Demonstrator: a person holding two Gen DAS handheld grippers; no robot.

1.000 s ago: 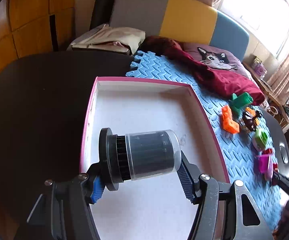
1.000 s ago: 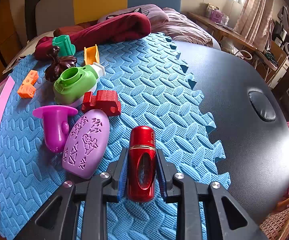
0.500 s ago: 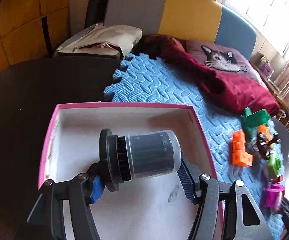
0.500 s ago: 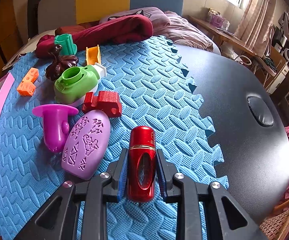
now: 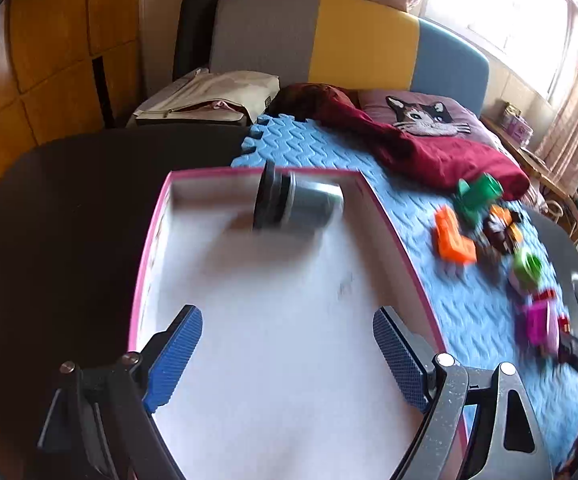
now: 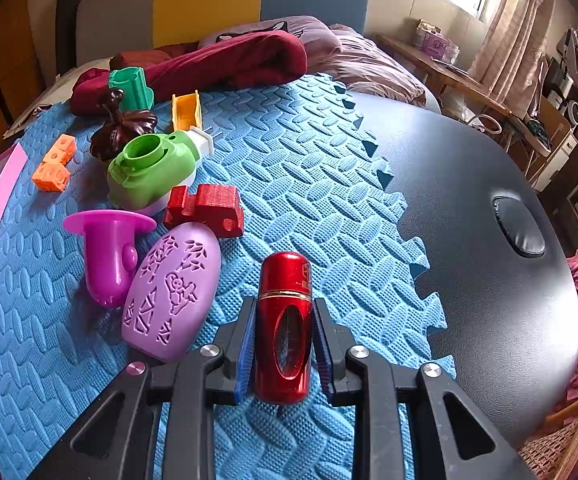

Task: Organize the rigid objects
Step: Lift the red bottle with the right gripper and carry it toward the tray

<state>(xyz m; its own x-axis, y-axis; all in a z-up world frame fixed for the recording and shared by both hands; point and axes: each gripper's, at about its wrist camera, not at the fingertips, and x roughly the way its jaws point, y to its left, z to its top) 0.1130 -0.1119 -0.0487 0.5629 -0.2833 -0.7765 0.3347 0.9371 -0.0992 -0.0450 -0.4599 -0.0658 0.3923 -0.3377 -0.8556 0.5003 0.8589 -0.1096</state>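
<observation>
A: Blue pads sit on the left gripper [image 5: 287,354], and they are spread wide with nothing between them. It hangs over the white floor of the pink-edged box [image 5: 393,232].

B: Where is the grey cylinder with the black cap [image 5: 295,204]?

A: Inside the box, lying on its side by the far wall. It looks blurry. The box sits partly on the dark table [image 5: 69,208] and partly on the blue foam mat [image 5: 421,248].

B: And the other side?

A: The right gripper [image 6: 283,350] is squeezed tight on a shiny red bottle [image 6: 283,320]. The bottle lies flat along the fingers, low over the blue foam mat [image 6: 317,184].

B: What is next to it?

A: Just left is a light purple egg-shaped thing with cut-out pictures [image 6: 173,294]. Touching that is a bright purple cup with a wide rim [image 6: 107,250], lying on its side. A little farther is a red wooden block [image 6: 205,210]. It touches a green and white toy camera [image 6: 151,170].

B: And past that?

A: Orange cube blocks [image 6: 55,162] on the left, a dark brown flower shape [image 6: 123,128], a yellow trough piece [image 6: 187,112] and a green ridged piece [image 6: 131,88]. Behind them lies a dark red cloth [image 6: 225,64]. On the right, the mat ends and the black table [image 6: 489,248] shows.
</observation>
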